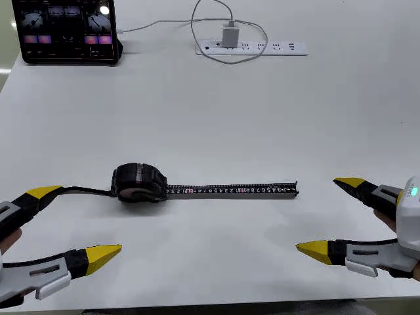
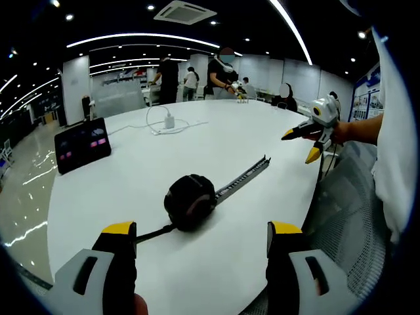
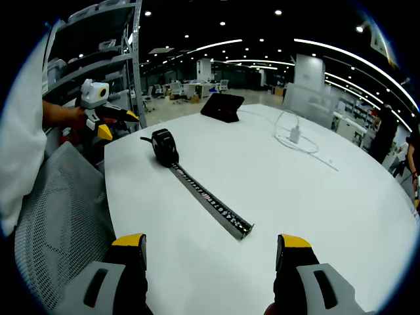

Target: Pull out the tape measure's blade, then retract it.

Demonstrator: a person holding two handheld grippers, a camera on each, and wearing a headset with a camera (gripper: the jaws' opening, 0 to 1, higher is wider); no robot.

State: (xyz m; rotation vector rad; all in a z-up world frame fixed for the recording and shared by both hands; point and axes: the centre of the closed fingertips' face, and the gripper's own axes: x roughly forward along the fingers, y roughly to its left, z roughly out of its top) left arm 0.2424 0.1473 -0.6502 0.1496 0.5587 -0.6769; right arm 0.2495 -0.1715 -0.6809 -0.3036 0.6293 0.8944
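A black tape measure (image 1: 138, 183) lies on the white table (image 1: 216, 118), its blade (image 1: 231, 191) drawn out to the right and ending in a hook (image 1: 296, 189). A black strap trails left from the case. My left gripper (image 1: 82, 223) stands open at the lower left, short of the case (image 2: 189, 201), nothing between its yellow-tipped fingers. My right gripper (image 1: 323, 216) stands open at the lower right, just beyond the blade's hook (image 3: 246, 230). In the right gripper view the blade (image 3: 207, 197) runs back to the case (image 3: 164, 146). The other gripper (image 2: 308, 134) appears across the table in the left gripper view.
A dark tablet (image 1: 69, 31) stands at the back left. A white power strip (image 1: 252, 47) with a charger and looped cable lies at the back centre. A mesh chair (image 3: 62, 223) sits by the table edge. People stand far off in the room.
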